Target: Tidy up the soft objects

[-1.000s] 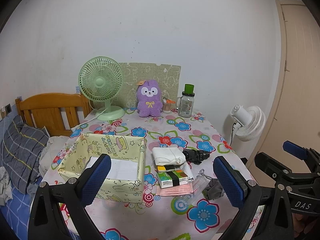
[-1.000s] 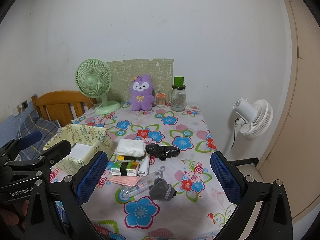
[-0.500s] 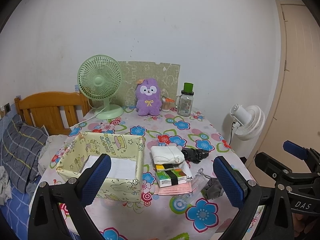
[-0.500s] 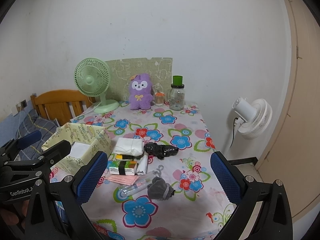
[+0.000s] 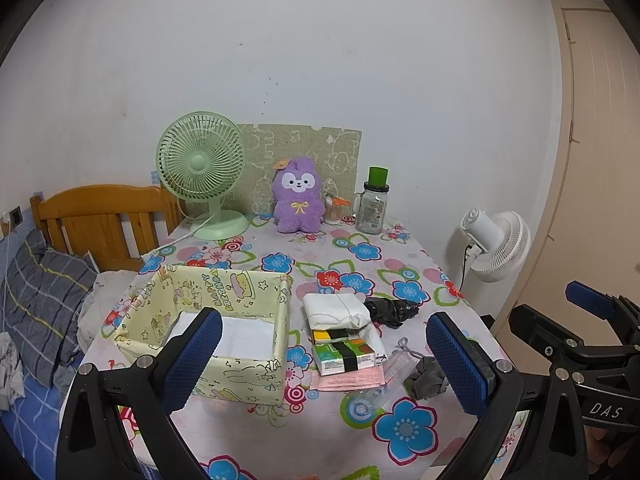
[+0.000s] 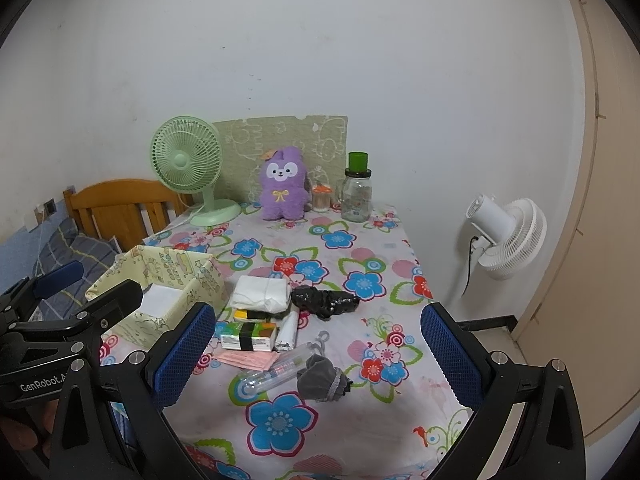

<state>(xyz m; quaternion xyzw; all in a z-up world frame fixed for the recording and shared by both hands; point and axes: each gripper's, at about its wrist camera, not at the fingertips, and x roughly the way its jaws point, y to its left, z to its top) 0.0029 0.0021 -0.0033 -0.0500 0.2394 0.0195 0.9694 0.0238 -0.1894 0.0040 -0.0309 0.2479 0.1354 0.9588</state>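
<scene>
Two tools, left tool (image 5: 320,360) and right tool (image 6: 316,356), both spread wide, holding nothing, above the counter (image 6: 360,400). White cloth bundle (image 5: 335,311) lies just right of yellow box (image 5: 240,376); grey pouch (image 6: 322,376) nearer.

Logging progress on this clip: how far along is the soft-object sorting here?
Barely begun. Done: nothing obvious; the yellow box holds only something flat and white. In hand: nothing; the left gripper and right gripper hover over the near table edge, jaws wide apart. Left: the white bundle, black bag, grey pouch and tissue packs lie on the tablecloth; the purple plush sits at the back.
</scene>
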